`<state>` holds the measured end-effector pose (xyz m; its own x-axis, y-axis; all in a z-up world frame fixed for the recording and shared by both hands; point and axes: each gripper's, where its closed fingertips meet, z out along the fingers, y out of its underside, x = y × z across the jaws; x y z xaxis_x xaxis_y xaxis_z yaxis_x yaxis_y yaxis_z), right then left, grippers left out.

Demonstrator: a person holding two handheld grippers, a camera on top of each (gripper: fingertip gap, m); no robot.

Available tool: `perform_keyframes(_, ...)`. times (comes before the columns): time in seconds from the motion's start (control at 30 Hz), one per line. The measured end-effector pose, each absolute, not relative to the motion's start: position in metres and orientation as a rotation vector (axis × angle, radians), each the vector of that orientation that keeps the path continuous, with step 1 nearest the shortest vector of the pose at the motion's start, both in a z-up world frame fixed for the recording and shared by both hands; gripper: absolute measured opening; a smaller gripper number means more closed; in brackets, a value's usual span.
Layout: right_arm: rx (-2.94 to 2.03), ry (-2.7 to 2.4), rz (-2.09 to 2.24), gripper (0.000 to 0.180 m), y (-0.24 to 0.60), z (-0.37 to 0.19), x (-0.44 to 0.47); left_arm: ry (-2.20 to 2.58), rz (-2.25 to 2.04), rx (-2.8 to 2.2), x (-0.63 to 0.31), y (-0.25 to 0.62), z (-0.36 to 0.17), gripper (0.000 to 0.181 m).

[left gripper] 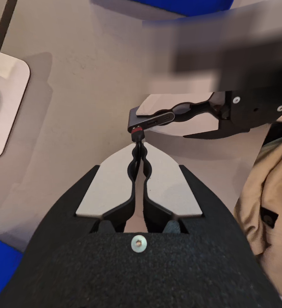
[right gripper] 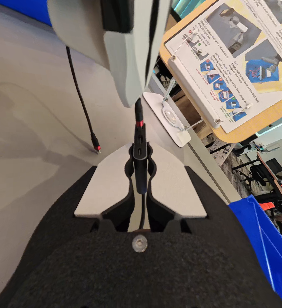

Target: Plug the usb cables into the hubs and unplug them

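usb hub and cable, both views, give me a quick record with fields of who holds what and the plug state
hub: grey usb hub, clamped in right tongs
cable: black cable with red-collared plug, pinched just behind the plug by left tongs
plug state: at the hub's end port, metal tip still partly showing
free ports: two visible on the hub's side
other end: loose red-collared plug near the table

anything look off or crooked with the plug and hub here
Yes: in the left wrist view the red-collared plug meets the grey hub at a slant, not square to its port, with metal still showing. The left gripper pinches only the cable behind it. The right gripper clamps the hub.
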<state>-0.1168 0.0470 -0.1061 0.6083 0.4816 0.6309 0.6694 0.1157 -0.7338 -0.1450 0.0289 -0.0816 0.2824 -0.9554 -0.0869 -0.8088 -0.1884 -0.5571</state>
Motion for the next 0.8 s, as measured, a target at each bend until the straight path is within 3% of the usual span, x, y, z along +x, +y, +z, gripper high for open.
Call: perform_keyframes(0.8, -1.446, -1.055, -0.069, 0.011, 0.033, -0.100, -0.129, 1.549, -0.654, -2.079, -0.149, 0.031, -0.083, 0.001)
